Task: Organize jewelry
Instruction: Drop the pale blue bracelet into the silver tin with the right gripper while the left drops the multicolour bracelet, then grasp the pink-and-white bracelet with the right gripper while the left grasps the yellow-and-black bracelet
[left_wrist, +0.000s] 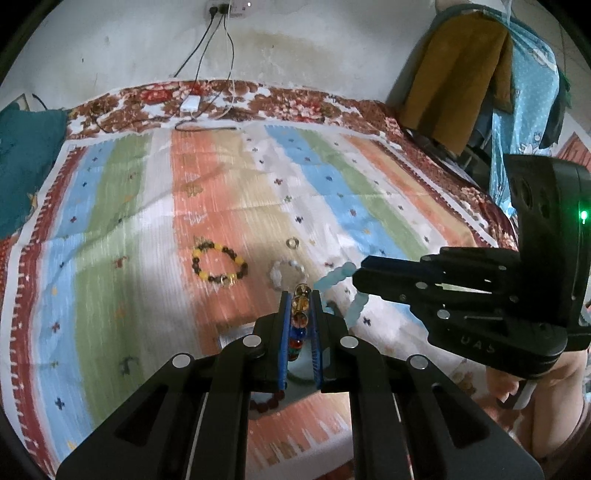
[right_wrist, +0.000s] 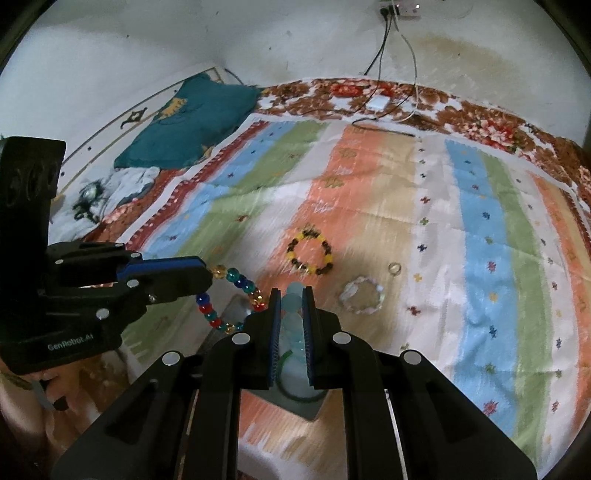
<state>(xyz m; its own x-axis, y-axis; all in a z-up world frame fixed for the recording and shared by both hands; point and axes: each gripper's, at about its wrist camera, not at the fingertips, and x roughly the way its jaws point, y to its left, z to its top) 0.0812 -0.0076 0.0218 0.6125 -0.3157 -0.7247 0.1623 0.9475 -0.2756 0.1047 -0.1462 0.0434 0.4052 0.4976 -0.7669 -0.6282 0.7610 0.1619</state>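
My left tongs (left_wrist: 300, 295) gripped a multicoloured glass-bead bracelet (right_wrist: 236, 295); right tongs (right_wrist: 291, 295) gripped a pale aqua frosted-bead bracelet (left_wrist: 334, 278), both above striped bedsheet (left_wrist: 122, 221).

The striped cloth (left_wrist: 122, 229) filling mid-frame looks woven and matt. Low in the frame, the multicoloured bracelet (right_wrist: 236, 295) has glossy, see-through beads, while the pale blue bracelet (left_wrist: 334, 277) looks frosted. The grippers' black plastic is matt, with shiny metal pins.
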